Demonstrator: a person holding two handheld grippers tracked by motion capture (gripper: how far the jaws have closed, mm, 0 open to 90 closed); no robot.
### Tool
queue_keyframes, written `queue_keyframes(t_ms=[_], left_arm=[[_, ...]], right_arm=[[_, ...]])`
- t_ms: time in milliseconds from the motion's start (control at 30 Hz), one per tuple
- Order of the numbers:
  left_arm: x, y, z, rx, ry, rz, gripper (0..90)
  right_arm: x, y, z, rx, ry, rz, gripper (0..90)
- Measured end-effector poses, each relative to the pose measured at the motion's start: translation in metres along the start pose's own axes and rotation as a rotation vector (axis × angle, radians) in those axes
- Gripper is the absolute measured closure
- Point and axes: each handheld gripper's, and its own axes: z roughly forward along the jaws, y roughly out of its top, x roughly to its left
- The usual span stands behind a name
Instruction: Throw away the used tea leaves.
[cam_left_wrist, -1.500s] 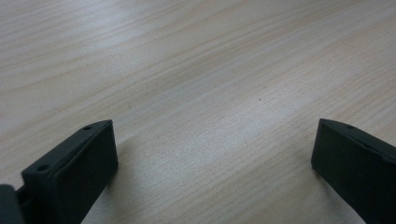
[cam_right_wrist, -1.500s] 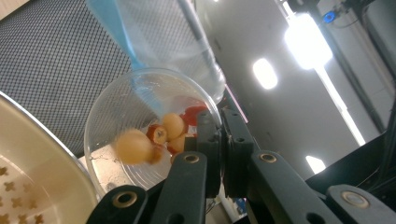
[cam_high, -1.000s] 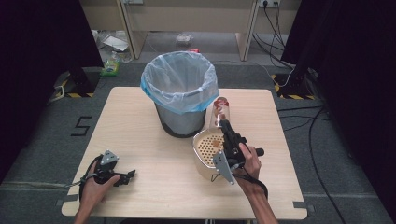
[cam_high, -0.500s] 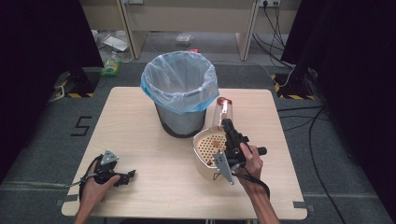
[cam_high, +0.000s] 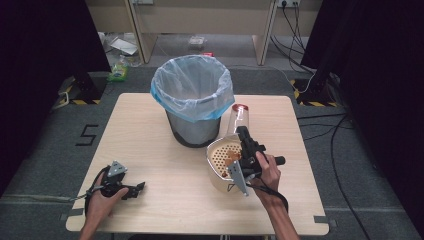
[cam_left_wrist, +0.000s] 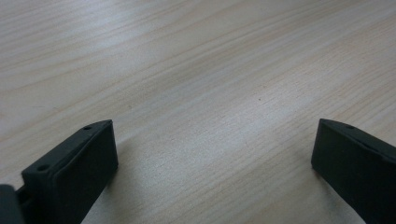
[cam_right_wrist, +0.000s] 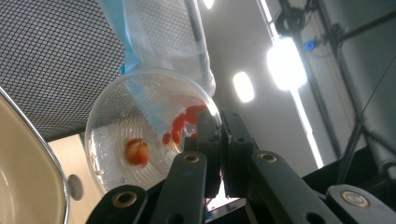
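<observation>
Beside the mesh bin (cam_high: 192, 107), right tongs (cam_right_wrist: 219, 140) pinch a clear, red-smeared cup (cam_right_wrist: 140, 135); left tongs (cam_left_wrist: 210, 158) gape wide.

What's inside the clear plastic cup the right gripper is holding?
Through the wall of the clear plastic cup, the right gripper view shows a few small red pieces and one reddish-white lump. The right gripper, jaws pinching the cup's rim, covers part of the interior.

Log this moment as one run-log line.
right gripper: shut on clear plastic cup's rim, tilted over cream perforated strainer bowl | left gripper: open, empty, on wooden table | mesh bin: upright
</observation>
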Motion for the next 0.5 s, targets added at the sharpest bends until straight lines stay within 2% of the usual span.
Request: queue_keyframes(t_ms=[33,67,100,133,167,200,233,267,300,367,400,433,467,500], left_arm=[[0.0,0.0,0.0,0.0,0.0,0.0,0.0],[0.0,0.0,0.0,0.0,0.0,0.0,0.0],[0.0,0.0,0.0,0.0,0.0,0.0,0.0],[0.0,0.0,0.0,0.0,0.0,0.0,0.0],[0.0,0.0,0.0,0.0,0.0,0.0,0.0],[0.0,0.0,0.0,0.0,0.0,0.0,0.0],[0.0,0.0,0.0,0.0,0.0,0.0,0.0],[0.0,0.0,0.0,0.0,0.0,0.0,0.0],[0.0,0.0,0.0,0.0,0.0,0.0,0.0],[0.0,0.0,0.0,0.0,0.0,0.0,0.0],[0.0,0.0,0.0,0.0,0.0,0.0,0.0],[0.0,0.0,0.0,0.0,0.0,0.0,0.0],[0.0,0.0,0.0,0.0,0.0,0.0,0.0],[0.0,0.0,0.0,0.0,0.0,0.0,0.0]], right_arm=[[0.0,0.0,0.0,0.0,0.0,0.0,87.8],[-0.005,-0.001,0.0,0.009,-0.003,0.03,87.8],[-0.005,-0.001,0.0,0.009,-0.003,0.03,87.8],[-0.011,-0.002,0.0,0.021,-0.001,0.063,87.7],[-0.011,-0.002,0.0,0.021,-0.001,0.063,87.7],[-0.014,-0.002,0.001,0.029,0.011,0.089,87.7],[-0.02,-0.004,0.002,0.05,0.03,0.145,87.7],[-0.02,-0.004,0.002,0.05,0.03,0.145,87.7],[-0.023,-0.005,0.004,0.068,0.056,0.177,87.7],[-0.027,-0.008,0.007,0.101,0.099,0.279,87.6],[-0.032,-0.011,0.011,0.135,0.145,0.367,87.6],[-0.032,-0.011,0.011,0.135,0.145,0.367,87.6],[-0.038,-0.015,0.016,0.167,0.204,0.46,87.5],[-0.041,-0.018,0.018,0.175,0.225,0.512,87.5]])
